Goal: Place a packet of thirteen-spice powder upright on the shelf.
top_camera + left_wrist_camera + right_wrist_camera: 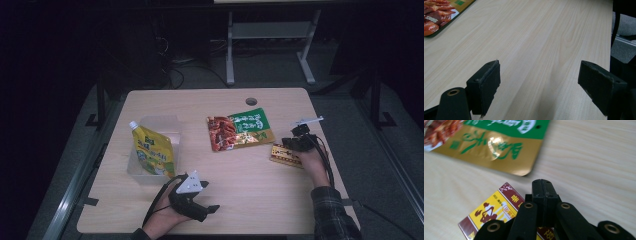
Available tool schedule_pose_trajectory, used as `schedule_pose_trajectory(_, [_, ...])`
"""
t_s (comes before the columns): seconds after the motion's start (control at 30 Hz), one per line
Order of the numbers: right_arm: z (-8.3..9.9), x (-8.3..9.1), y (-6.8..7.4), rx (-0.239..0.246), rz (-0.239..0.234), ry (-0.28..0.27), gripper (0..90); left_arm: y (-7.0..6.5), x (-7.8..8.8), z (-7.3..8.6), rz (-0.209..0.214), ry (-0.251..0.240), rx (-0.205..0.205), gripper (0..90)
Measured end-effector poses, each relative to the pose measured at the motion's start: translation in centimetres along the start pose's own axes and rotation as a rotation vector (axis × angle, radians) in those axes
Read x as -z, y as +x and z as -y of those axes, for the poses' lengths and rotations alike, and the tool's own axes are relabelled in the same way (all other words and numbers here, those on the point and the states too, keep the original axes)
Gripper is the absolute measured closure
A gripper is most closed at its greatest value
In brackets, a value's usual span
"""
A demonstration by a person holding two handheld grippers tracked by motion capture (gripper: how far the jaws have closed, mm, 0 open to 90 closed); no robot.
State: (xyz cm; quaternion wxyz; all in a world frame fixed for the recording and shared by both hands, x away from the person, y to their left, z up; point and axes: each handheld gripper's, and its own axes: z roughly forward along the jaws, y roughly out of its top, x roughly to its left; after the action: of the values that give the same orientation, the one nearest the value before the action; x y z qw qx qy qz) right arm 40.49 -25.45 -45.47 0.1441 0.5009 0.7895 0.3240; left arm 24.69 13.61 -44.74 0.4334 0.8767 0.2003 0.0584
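Near the table's right edge, the right gripper (296, 143) hovers with jaws pressed together over a small red-and-yellow packet (285, 154).
Flat and glossy, the packet (496, 212) lies on the pale wood-grain table (250, 190) just under and left of the closed black tips, nothing pinched between them. A shiny green-and-gold food pouch (240, 129) lies flat just beyond it, apart. On the near left, the left gripper (197, 197) rests with jaws spread wide over bare wood, beside a clear plastic bin (170, 122) holding a yellow spouted pouch (152, 151).
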Motion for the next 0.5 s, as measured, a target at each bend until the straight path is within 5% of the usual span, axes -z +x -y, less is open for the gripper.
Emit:
schedule_pose_trajectory(0.3, [0.3,0.6,3.0,0.092,-0.116,0.053,90.0,-0.1,0.1,0.0,0.007,0.005,0.001,17.7])
schedule_pose_trajectory(0.5, [0.5,2.8,2.7,0.09,-0.059,0.013,90.0,0.1,0.1,0.0,0.005,0.005,0.001,17.7])
